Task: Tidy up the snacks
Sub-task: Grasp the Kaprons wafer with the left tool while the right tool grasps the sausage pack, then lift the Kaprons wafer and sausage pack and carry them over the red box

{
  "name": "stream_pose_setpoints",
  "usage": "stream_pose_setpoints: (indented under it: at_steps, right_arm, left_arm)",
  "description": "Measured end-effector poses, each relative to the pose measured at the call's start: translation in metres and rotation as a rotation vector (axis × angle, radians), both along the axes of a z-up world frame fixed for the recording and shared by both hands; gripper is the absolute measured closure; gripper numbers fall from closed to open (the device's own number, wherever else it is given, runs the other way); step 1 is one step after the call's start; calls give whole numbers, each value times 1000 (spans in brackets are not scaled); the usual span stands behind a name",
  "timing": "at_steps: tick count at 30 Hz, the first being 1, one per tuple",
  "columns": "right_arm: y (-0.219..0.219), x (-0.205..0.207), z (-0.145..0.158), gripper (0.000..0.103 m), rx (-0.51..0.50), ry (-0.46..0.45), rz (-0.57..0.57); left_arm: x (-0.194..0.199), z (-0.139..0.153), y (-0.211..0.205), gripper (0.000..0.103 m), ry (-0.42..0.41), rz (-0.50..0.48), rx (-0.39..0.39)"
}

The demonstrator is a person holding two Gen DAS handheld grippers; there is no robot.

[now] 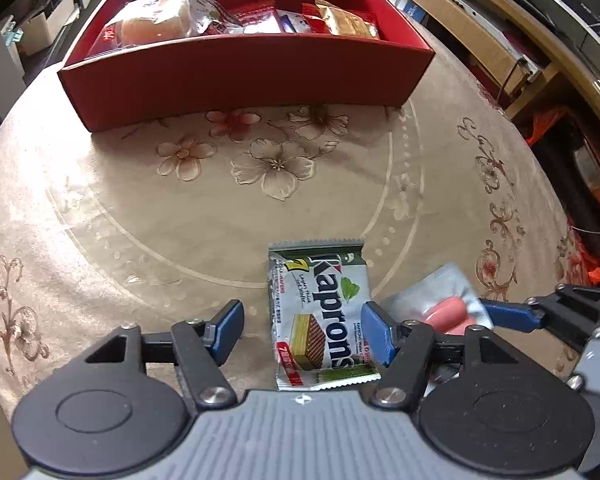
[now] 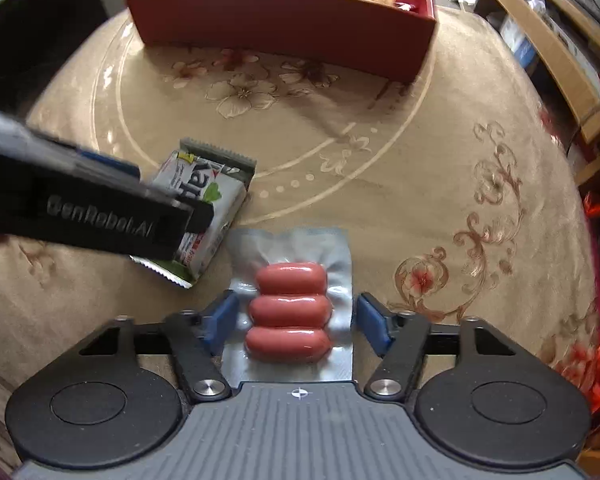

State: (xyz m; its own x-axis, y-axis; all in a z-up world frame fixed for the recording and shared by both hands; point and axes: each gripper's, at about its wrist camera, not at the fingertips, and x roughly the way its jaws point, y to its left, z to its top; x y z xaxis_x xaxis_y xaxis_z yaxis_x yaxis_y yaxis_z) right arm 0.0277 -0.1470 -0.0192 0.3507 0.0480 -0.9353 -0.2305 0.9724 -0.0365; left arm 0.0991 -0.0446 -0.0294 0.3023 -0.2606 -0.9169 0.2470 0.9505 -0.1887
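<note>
Both grippers hang low over the worktop (image 1: 140, 208), jaws apart. The left gripper (image 1: 302, 330) straddles a light, crinkly wafer pack (image 1: 320, 316); pinch its sides gently. The right gripper (image 2: 294, 322) brackets a slippery sausage pack (image 2: 290, 304). The red box (image 1: 244, 76) lies well apart.

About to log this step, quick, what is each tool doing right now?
Left tool: open, fingers either side of the wafer pack, not gripping.
Right tool: open, fingers either side of the sausage pack, not gripping.
</note>
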Motion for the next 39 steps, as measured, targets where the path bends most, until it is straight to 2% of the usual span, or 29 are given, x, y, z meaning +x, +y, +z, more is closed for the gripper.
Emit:
stream_pose_setpoints:
  at_steps: [6, 10, 14, 20, 26, 27, 28, 30, 39]
  right_arm:
    - [-19, -13, 4, 45, 17, -29, -77]
    - [-31, -13, 14, 53, 31, -56, -130]
    - [-33, -9, 8, 48, 15, -43, -148]
    - [-36, -4, 1, 38, -7, -45, -139]
    - [-42, 3, -6, 32, -1, -39, -182]
    - [-43, 3, -5, 33, 13, -35, -195]
    - [-42, 2, -4, 39, 18, -34, -191]
    - [-39, -1, -2, 43, 15, -36, -170]
    - [-44, -5, 9, 45, 48, -81, -208]
  left_arm:
    - [-3, -2, -5, 36, -8, -6, 10]
    - [-7, -6, -18, 35, -45, -13, 56]
    - [-13, -9, -27, 31, -75, -54, 109]
    - [-13, -7, -22, 31, -79, -23, 110]
    - [-10, -9, -35, 33, -108, -17, 173]
    - [-11, -7, -35, 35, -111, -17, 171]
    - [-12, -7, -34, 37, -113, -21, 167]
    - [-13, -5, -33, 48, -116, -33, 156]
    - [-15, -1, -16, 50, -86, -1, 103]
